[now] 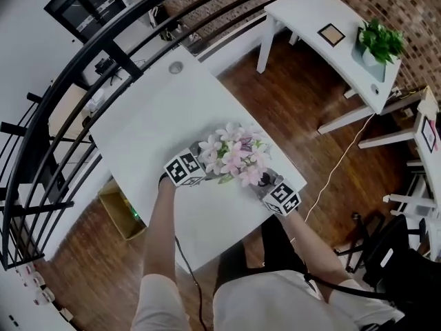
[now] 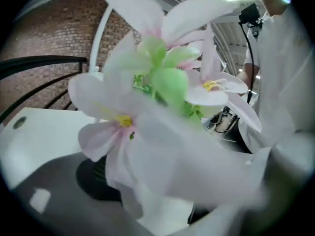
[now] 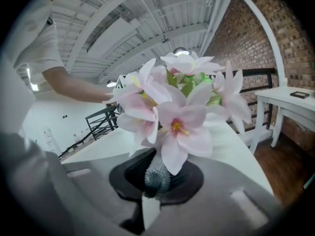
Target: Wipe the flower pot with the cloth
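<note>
Matt white table [image 1: 151, 123], rough brick wall [image 1: 413, 5]

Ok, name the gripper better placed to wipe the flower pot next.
Probably the right gripper: shut on the grey textured piece beneath the flowers. The left gripper is open, facing petals.

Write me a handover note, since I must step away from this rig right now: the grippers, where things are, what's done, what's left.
Left gripper: jaws apart, pushed in among the flowers. A blurred white thing lies between them, petal or cloth unclear.
Right gripper: shut on a grey textured thing right under the blooms. Pot or cloth, can't tell.
Flowers: over the white table, between both grippers.
Done: no wiping can be confirmed.
Left: likely locate the cloth and wipe the pot.
</note>
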A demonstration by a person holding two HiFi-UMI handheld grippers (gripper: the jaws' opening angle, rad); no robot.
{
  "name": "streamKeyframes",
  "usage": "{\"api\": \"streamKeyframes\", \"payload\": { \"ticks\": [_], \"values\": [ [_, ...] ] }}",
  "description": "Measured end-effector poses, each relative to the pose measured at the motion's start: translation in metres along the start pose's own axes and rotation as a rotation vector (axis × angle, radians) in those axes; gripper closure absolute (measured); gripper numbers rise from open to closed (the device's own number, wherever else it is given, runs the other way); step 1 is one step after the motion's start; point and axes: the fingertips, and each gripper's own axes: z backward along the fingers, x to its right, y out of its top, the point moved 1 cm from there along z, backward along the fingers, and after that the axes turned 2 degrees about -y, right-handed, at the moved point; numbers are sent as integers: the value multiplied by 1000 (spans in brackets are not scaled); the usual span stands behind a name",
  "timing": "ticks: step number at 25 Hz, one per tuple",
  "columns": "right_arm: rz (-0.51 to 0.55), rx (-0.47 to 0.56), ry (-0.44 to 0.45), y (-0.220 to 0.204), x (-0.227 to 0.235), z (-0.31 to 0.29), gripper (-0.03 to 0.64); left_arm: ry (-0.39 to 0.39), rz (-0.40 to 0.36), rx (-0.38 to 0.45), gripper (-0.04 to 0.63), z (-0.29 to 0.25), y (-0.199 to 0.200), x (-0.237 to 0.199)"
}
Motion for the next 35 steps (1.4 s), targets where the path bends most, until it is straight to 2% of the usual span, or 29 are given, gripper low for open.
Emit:
{"api": "streamKeyframes", "payload": {
  "ticks": [2, 5, 9, 15, 19, 22, 23, 25, 27, 29, 33, 35],
  "values": [
    [3, -9, -9, 0, 1, -1, 611, -25, -15, -2, 169, -3, 1, 1],
    [-24, -3, -46, 0, 8, 0, 612, 38, 19, 49, 169, -5, 3, 1],
    [-56, 4, -89, -1, 28, 7, 612, 199, 130, 175, 173, -14, 6, 2],
    [-34, -6, -85, 6, 23, -1, 611, 484, 331, 288, 176, -1, -10, 19],
    [2, -26, -27, 13, 12, -11, 611, 641, 460, 330, 176, 8, -19, 22],
    [10, -35, -20, 9, 2, -8, 611, 717, 525, 319, 175, 4, -22, 30],
    [4, -32, -30, 8, 0, -7, 611, 732, 519, 294, 183, 3, -26, 34],
    [-5, -22, -34, 6, -6, -7, 611, 732, 464, 226, 259, 4, -35, 46],
    [8, -15, -6, 7, -18, -12, 611, 689, 403, 183, 259, -1, -40, 60],
    [27, -15, 15, 7, -27, -18, 611, 648, 374, 158, 259, -9, -43, 68],
    [-20, 21, -13, 2, -30, -14, 611, 608, 401, 152, 237, 2, -58, 76],
    [-36, 37, -45, 2, -23, -12, 611, 566, 403, 144, 192, 19, -64, 68]
  ]
}}
